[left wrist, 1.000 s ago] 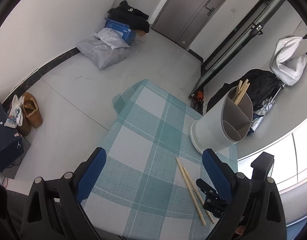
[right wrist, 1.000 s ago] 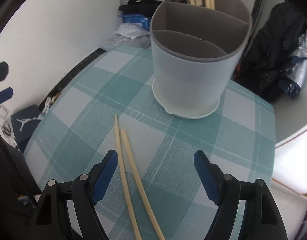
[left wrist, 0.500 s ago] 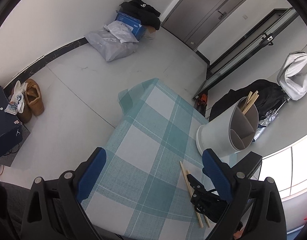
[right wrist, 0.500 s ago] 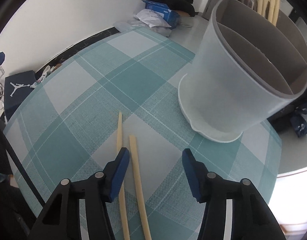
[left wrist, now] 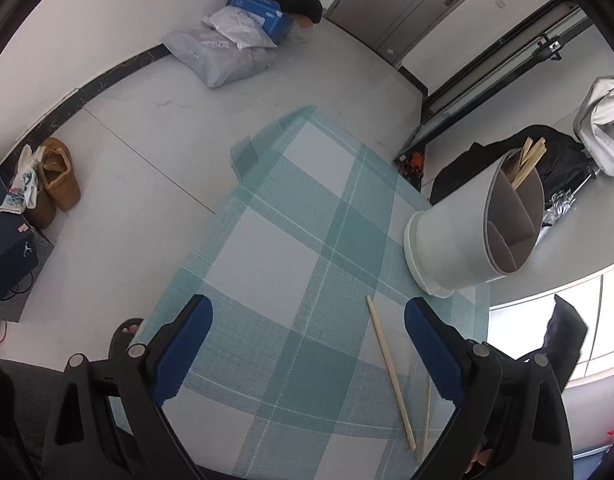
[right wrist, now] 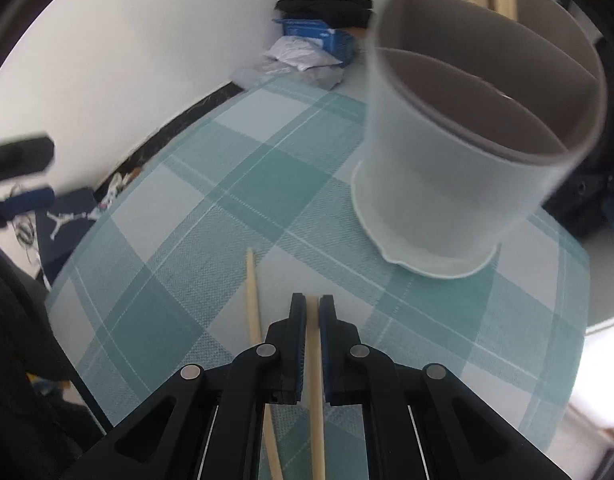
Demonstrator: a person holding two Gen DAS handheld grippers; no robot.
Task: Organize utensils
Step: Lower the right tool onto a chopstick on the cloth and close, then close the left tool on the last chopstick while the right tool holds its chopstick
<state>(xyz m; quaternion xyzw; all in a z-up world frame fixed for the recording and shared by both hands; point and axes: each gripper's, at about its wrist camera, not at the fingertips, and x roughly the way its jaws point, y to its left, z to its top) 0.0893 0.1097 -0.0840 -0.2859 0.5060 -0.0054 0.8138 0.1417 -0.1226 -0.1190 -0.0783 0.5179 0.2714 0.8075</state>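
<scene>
Two wooden chopsticks lie on the teal checked tablecloth (right wrist: 235, 184). My right gripper (right wrist: 313, 304) is shut on one chopstick (right wrist: 315, 392), which runs between its blue pads. The other chopstick (right wrist: 253, 300) lies just left of it, and shows in the left wrist view (left wrist: 389, 368). A white round utensil holder (right wrist: 459, 168) with inner dividers stands ahead to the right, with several chopsticks (left wrist: 527, 162) in its far compartment. My left gripper (left wrist: 307, 344) is open and empty, held above the cloth left of the holder (left wrist: 463, 236).
The table's near and right edges are close (left wrist: 483, 360). On the floor lie bags and a blue box (left wrist: 243, 36), brown shoes (left wrist: 55, 180) and a dark box (left wrist: 7, 232). A black bag (left wrist: 547, 156) lies behind the holder.
My right gripper has closed from wide open onto one chopstick. My left gripper has risen and drawn back, staying open.
</scene>
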